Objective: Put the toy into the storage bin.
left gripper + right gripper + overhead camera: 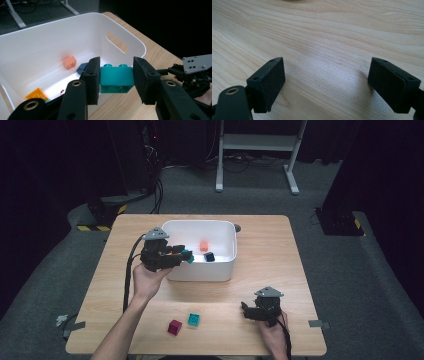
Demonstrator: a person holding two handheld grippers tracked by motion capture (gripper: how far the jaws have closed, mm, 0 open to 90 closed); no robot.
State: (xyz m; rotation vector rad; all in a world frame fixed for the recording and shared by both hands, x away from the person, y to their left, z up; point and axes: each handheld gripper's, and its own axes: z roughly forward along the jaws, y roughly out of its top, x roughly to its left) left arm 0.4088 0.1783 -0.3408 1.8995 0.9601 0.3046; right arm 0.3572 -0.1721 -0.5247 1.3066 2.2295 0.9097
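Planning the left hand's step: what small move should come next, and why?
Probably carry the teal brick a little further over the white bin, then open. The left tool clamps it right at the near rim, and other bricks already lie inside.

Overhead forward-down, two close tongs views

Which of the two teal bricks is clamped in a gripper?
The teal brick pinched between the left gripper's pads, held at the white bin's near rim. The other teal brick lies loose on the table beside a magenta brick.
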